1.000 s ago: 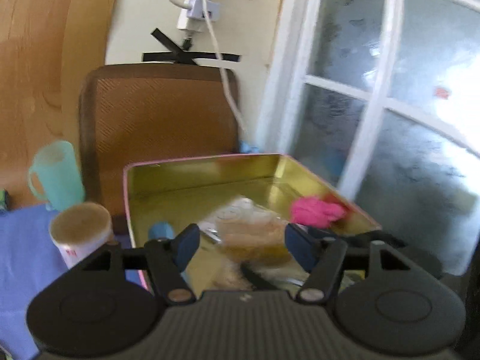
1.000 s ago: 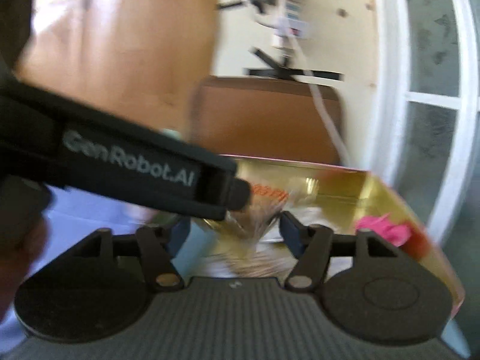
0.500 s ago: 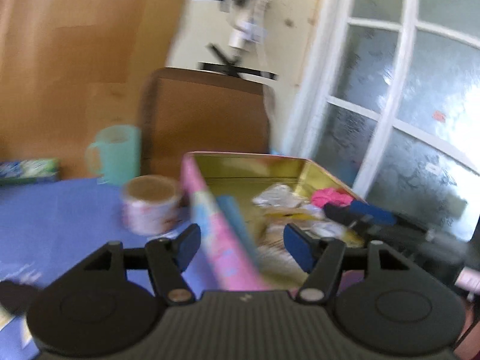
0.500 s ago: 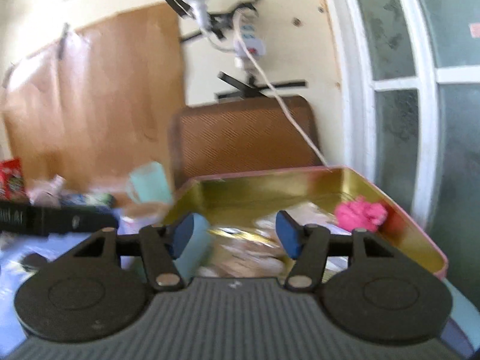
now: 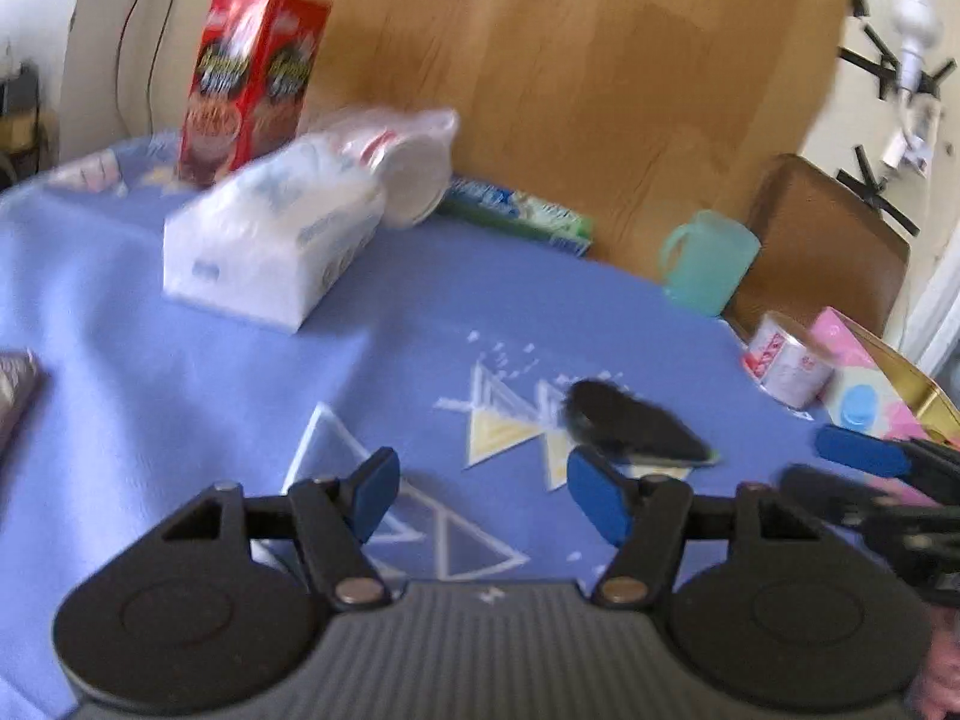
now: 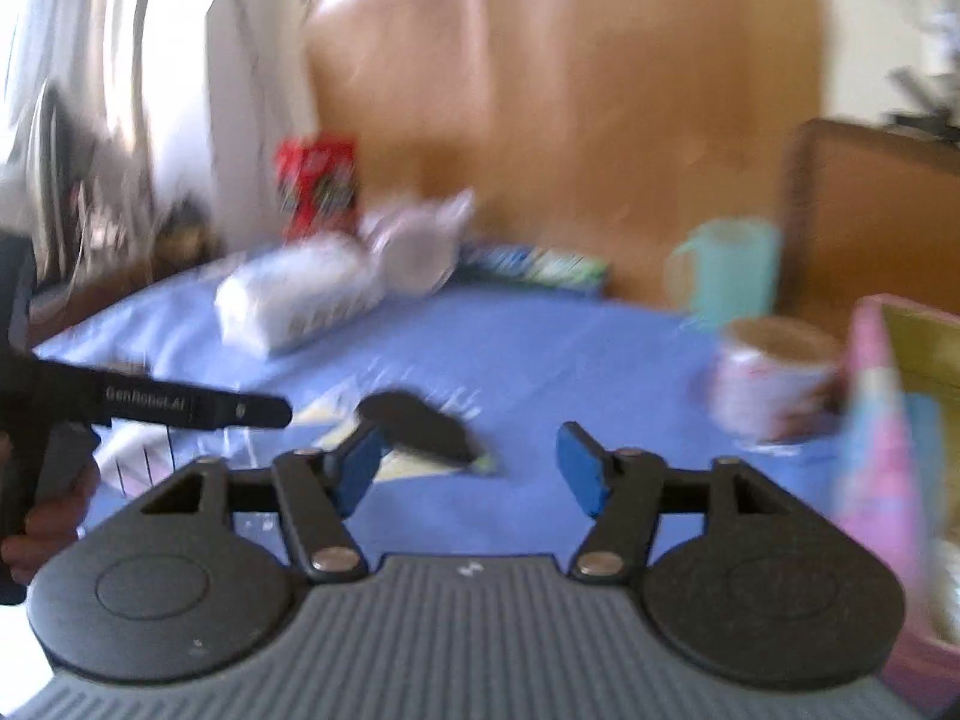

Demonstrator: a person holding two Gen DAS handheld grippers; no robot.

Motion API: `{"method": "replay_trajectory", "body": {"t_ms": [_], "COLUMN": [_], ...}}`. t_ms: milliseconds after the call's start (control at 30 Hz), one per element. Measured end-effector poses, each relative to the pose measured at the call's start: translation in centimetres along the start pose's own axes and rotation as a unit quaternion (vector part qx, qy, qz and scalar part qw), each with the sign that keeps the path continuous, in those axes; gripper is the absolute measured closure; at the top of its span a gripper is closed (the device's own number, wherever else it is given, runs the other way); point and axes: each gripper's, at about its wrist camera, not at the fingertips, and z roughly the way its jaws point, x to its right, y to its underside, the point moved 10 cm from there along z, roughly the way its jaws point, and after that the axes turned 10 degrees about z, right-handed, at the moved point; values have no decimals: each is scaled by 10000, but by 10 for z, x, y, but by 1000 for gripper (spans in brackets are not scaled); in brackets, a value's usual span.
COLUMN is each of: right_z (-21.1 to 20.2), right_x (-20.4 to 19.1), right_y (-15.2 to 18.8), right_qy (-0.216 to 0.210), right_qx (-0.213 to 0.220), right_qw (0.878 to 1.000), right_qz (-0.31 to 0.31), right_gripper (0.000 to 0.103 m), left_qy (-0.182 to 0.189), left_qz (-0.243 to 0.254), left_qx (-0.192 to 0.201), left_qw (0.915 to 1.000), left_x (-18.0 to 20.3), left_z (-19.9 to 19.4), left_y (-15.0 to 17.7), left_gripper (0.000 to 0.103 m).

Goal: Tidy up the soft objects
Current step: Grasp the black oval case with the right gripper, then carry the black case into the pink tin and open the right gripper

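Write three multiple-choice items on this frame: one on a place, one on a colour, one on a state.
1. The dark fuzzy object lies: A on the blue patterned tablecloth; B in the tin; C on the chair.
2. The handled plastic cup is: A red; B mint green; C black.
3. The left tool is: A clamping the cup; B gripping tissues; C holding nothing.

A: it rests on cloth.
B: pale green plastic.
C: only cloth shows between its blue pads.

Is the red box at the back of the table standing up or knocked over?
Upright. The red box stands on end on the blue tablecloth, behind the white tissue pack.
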Motion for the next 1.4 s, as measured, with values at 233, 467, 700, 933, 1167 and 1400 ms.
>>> {"method": "replay_trajectory", "body": {"t_ms": [233, 467, 700, 933, 1167, 1400], "right_z": [70, 43, 32, 29, 6, -53], "right_x": [-11, -18, -29, -21, -10, 23], "right_y": [6, 19, 29, 25, 29, -1], "right_qy": [-148, -44, 167, -76, -829, -289], "right_qx": [-801, -779, -485, -567, -742, 293], "right_qw": [9954, 9969, 9984, 9974, 9788, 9877], "right_qz": [-506, 15, -232, 449, 1718, 1508], "right_gripper": [40, 62, 62, 62, 64, 65], "left_qy": [251, 394, 316, 1293, 1947, 2392], "left_qz": [248, 74, 198, -516, -770, 24], "left_qx": [142, 193, 172, -131, -687, -315], "left_qw": [9993, 9990, 9992, 9902, 9754, 9705], "left_x": [7, 4, 7, 19, 62, 143], "left_z": [3, 2, 3, 1, 16, -3], "left_y": [2, 1, 3, 1, 1, -44], "left_gripper": [36, 35, 33, 35, 78, 80]}}
